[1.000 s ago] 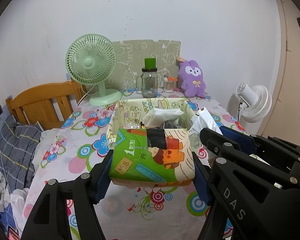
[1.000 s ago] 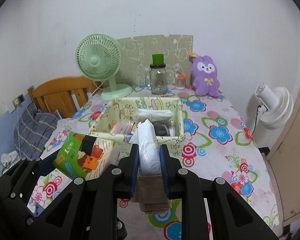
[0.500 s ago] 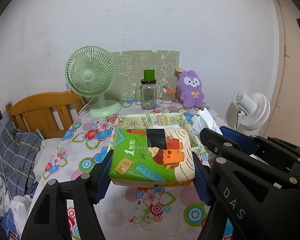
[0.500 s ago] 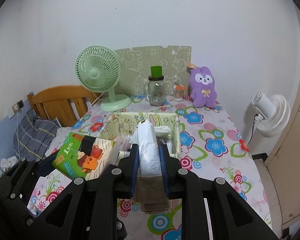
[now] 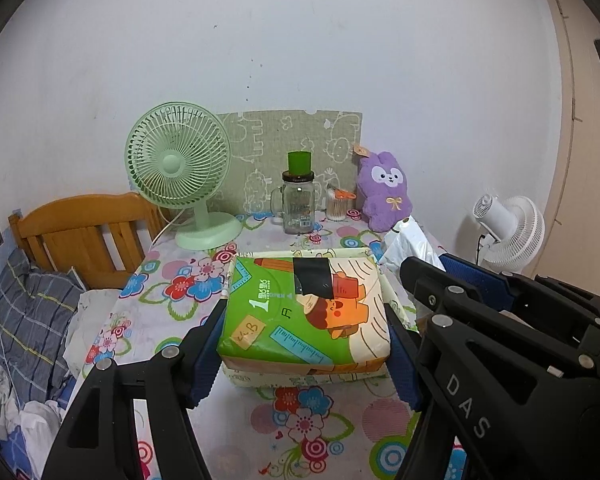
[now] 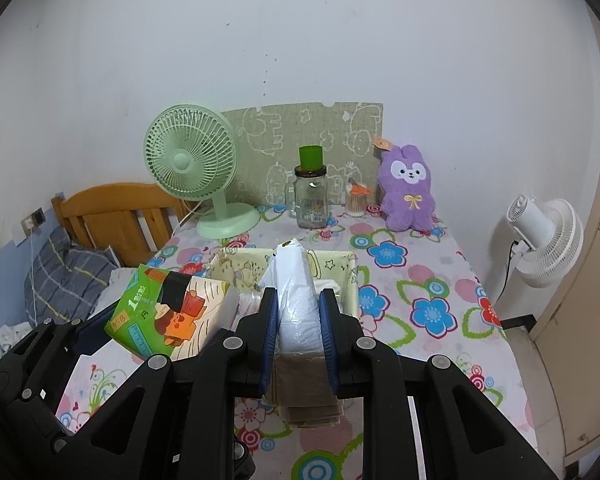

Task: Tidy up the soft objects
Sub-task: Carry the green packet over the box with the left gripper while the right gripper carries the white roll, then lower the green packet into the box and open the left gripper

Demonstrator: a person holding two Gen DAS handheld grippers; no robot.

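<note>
The left gripper (image 5: 304, 344) was clamped on a green tissue pack (image 5: 306, 312), its blue pads pressed against the pack's two sides. The pack was off the table and in front of a pale cloth box (image 6: 340, 276), hiding most of the box in the left wrist view. From the right wrist view the same pack showed tilted, just left of the box and above the flowered tablecloth (image 6: 420, 308).

The right gripper (image 6: 298, 332) was closed on a white plastic-wrapped bundle (image 6: 296, 292), its pads squeezing the wrap from both sides. A brown folded piece (image 6: 304, 384) hung beneath the bundle between the fingers — what it was made of could not be told. The bundle's top end pointed toward the box, whose open inside showed some pale items, too hidden to name.

At the back of the table stood a green fan (image 6: 192, 168), a glass jar (image 6: 311, 200) with a green lid, a small cup of sticks (image 6: 357, 200) and a purple plush rabbit (image 6: 408, 192) — all in a row against a patterned board (image 6: 300, 132) leaning on the wall. A white fan (image 6: 544, 236) stood off the table's right side. A wooden bed frame (image 6: 108, 216) and a grey checked pillow (image 6: 68, 280) lay to the left.
</note>
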